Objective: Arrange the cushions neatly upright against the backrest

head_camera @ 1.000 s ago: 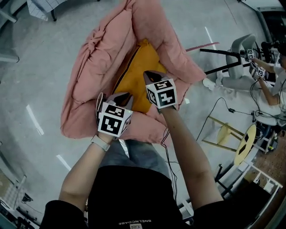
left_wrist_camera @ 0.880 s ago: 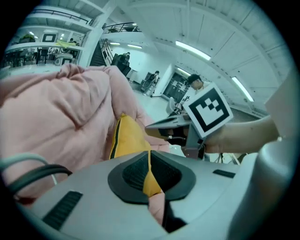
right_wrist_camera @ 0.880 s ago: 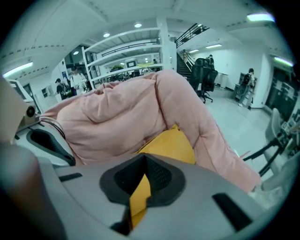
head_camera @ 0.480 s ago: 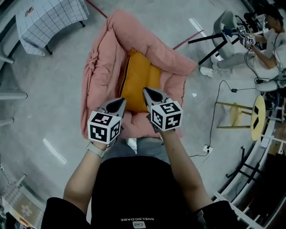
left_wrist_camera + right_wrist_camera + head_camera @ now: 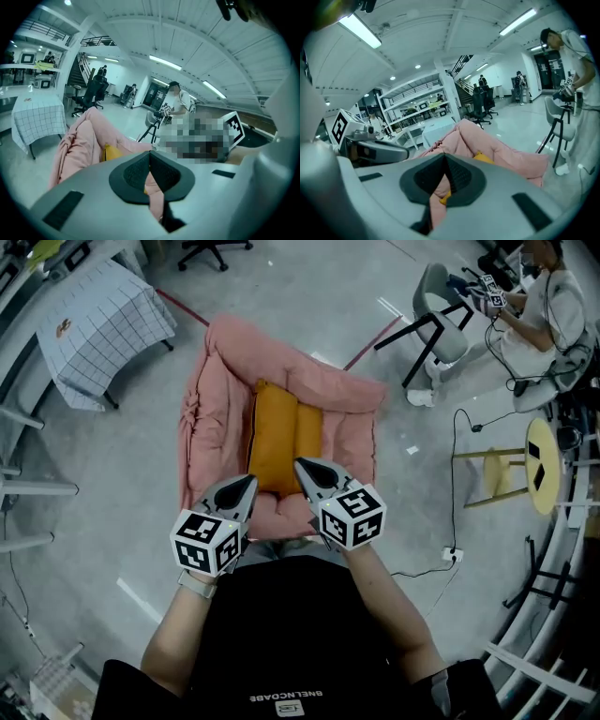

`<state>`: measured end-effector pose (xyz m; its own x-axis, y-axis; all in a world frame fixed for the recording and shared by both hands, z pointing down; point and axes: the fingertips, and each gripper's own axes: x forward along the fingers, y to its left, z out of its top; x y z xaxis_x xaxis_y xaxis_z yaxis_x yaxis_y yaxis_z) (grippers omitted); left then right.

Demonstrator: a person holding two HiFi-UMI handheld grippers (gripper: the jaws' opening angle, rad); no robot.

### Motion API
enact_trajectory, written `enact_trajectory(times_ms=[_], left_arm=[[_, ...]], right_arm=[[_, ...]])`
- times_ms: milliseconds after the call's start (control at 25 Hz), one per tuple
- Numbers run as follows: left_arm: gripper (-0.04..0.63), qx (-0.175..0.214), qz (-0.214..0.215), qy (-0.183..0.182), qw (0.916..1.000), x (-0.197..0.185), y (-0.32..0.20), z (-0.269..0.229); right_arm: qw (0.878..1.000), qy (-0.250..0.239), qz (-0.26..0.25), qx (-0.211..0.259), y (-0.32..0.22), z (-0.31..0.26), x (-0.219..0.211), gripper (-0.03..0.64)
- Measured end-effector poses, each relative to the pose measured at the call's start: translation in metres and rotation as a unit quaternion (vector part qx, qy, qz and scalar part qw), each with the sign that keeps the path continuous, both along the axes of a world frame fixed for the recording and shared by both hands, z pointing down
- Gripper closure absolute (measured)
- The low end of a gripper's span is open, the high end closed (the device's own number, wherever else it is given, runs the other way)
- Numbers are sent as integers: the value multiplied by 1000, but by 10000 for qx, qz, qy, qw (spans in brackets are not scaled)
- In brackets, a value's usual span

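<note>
Orange cushion [image 5: 279, 437] sits in the hollow of the pink floor sofa [image 5: 217, 409], at 12 o'clock from both tongs. My left gripper [image 5: 249, 480] has its jaws pressed together on nothing. My right gripper [image 5: 300, 465] is likewise closed and empty, clear of the fabric. The white lettering on my black shirt [image 5: 281, 634] is too small to read. I hold both tongs out in front of me, side by side, tips angled slightly down.

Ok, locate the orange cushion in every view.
Head view: cushion at centre, inside the pink sofa.
Left gripper view: cushion is a yellow sliver left of centre, between the sofa's walls.
Right gripper view: cushion peeks over the sofa wall, right of centre.
Shared landmark: the pink sofa.
</note>
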<state>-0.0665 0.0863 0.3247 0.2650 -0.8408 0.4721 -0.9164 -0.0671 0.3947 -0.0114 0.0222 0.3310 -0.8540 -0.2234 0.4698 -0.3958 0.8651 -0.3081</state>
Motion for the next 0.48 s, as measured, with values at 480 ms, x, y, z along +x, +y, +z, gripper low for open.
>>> enact_trajectory(times_ms=[480], left_arm=[[583,810,-217,-328,9959,21,10,-75]], right_arm=[[9943,-793,-462,540,12,-81,32,606]])
